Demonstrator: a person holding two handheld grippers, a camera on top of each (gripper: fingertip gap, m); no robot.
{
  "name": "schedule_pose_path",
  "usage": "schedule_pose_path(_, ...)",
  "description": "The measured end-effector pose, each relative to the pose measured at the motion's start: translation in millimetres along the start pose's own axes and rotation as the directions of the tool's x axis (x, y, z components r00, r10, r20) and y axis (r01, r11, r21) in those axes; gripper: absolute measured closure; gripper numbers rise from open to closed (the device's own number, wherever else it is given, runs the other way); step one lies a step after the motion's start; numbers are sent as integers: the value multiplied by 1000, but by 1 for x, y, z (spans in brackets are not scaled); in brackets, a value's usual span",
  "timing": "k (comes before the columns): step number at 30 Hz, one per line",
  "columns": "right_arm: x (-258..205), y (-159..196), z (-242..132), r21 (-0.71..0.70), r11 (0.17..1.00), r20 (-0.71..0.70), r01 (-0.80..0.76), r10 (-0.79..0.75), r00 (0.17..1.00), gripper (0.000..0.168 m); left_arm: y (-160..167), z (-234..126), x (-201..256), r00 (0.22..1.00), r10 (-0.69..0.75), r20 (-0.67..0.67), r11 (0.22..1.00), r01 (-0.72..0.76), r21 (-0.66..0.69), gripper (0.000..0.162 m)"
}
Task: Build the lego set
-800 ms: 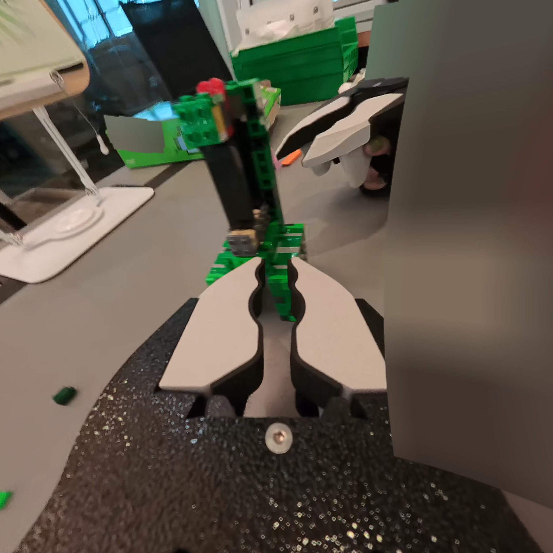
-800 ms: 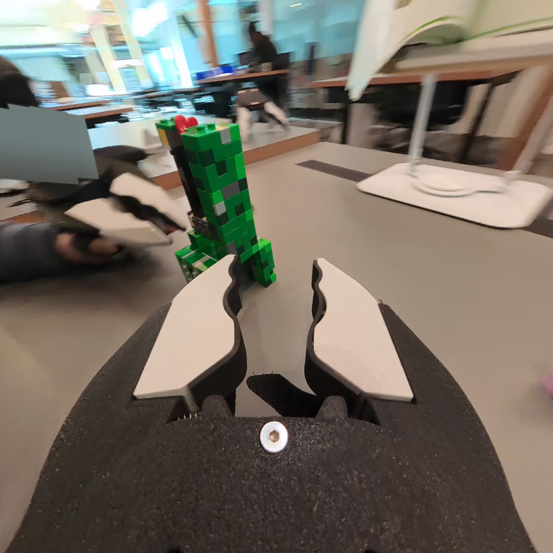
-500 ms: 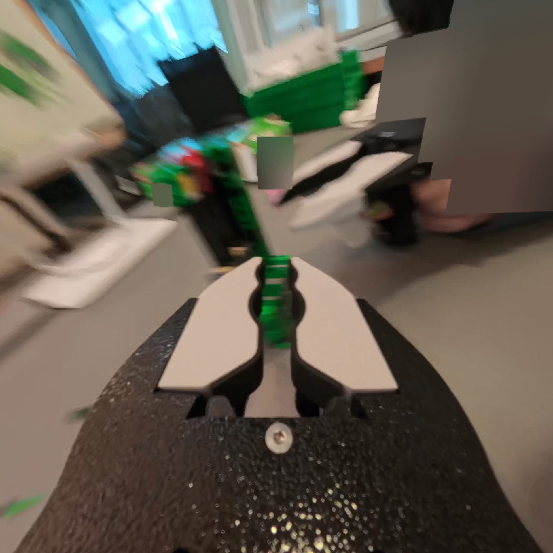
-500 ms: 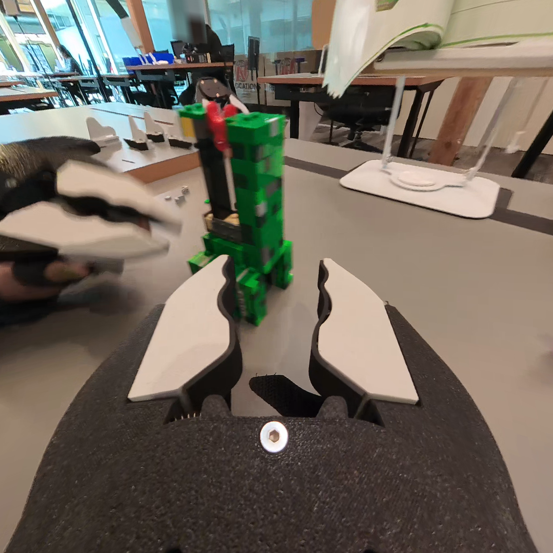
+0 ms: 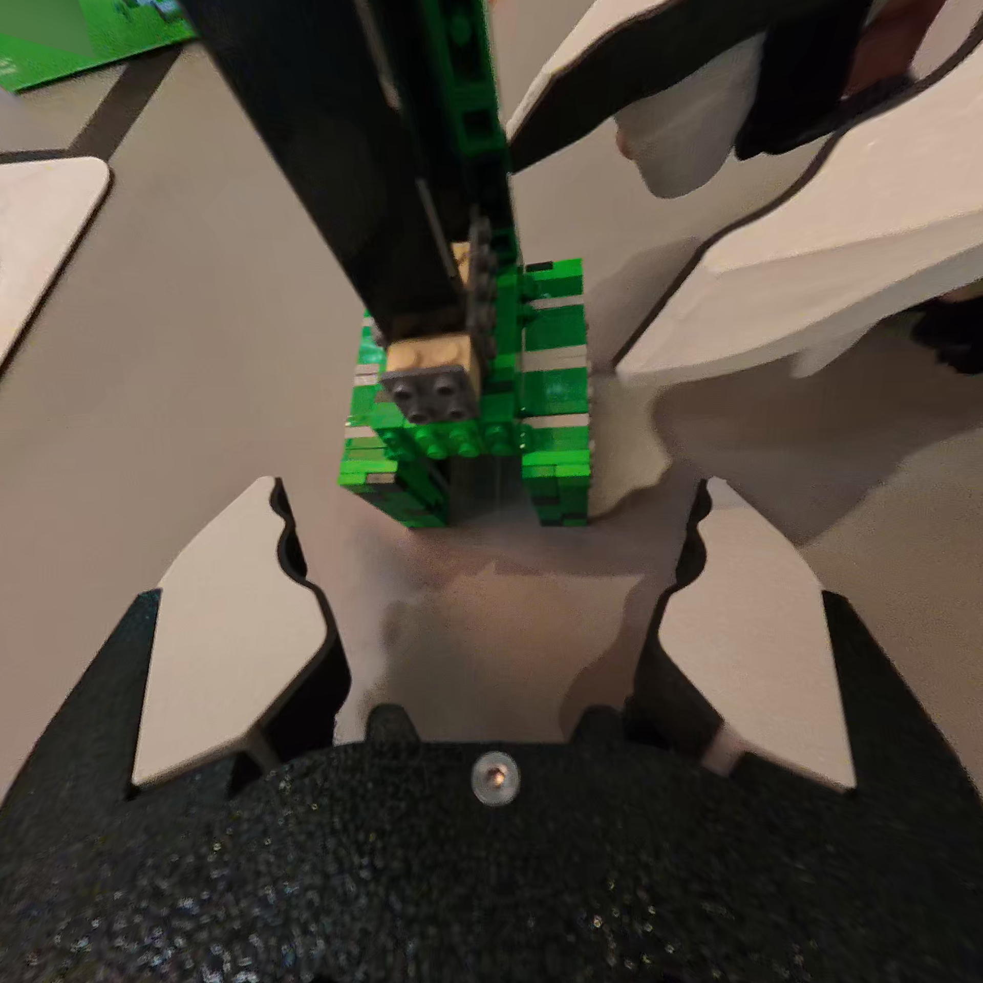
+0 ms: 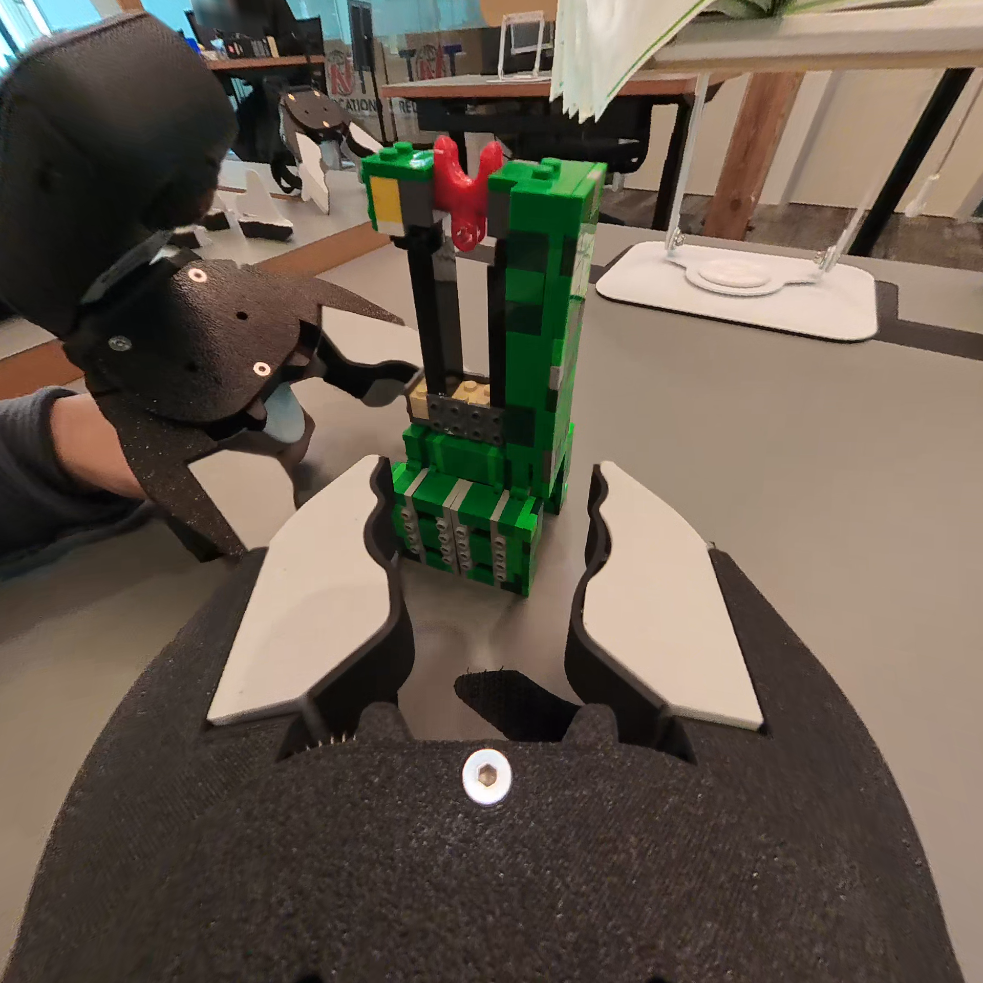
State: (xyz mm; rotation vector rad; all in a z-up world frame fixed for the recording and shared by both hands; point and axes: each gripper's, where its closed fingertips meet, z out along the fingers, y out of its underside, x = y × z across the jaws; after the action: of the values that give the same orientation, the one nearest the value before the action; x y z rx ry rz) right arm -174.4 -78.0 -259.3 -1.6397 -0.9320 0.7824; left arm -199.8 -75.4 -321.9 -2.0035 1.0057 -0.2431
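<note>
The lego model is a tall green tower with black inner columns, a red piece on top and tan and grey bricks above its green feet. It stands upright on the grey table. My right gripper is open, with its fingers on either side of the feet; the left finger is at or against them. My left gripper is open wide and empty, just in front of the model. In the right wrist view the left gripper is at the left, one fingertip close to the tan brick.
A white stand base with clear legs holds an open booklet at the back right; the base also shows in the left wrist view. A green box lies at the far left. Spare gripper parts sit on a table behind. Spacing between my two grippers at the tips: around 7 centimetres.
My left gripper was shut on the model's green foot; it has let go and opened wide. The model now stands on the table, and my right gripper has moved in around its base.
</note>
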Motion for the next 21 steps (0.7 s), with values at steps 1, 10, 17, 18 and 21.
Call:
schedule_pose_path(1,1,1,0,-3,1000,-10,1,-1,1000,99,0,1,3,1000,-18,-5,1000,18,-11,26)
schedule_pose_path(10,9,7,2,-38,999,-40,7,-9,999,108,-18,8,15,970,-92,226,995,95,-3,32)
schedule_pose_path(17,19,13,-3,-72,997,-51,8,-12,999,104,-25,10,27,986,-49,159,999,46,26,32)
schedule_pose_path(18,18,14,-3,-80,997,-53,8,-12,999,101,-23,10,25,987,-39,154,999,36,16,35)
schedule_pose_path(21,15,15,0,-99,995,-57,15,-21,998,96,-20,12,23,992,-49,118,999,49,4,41)
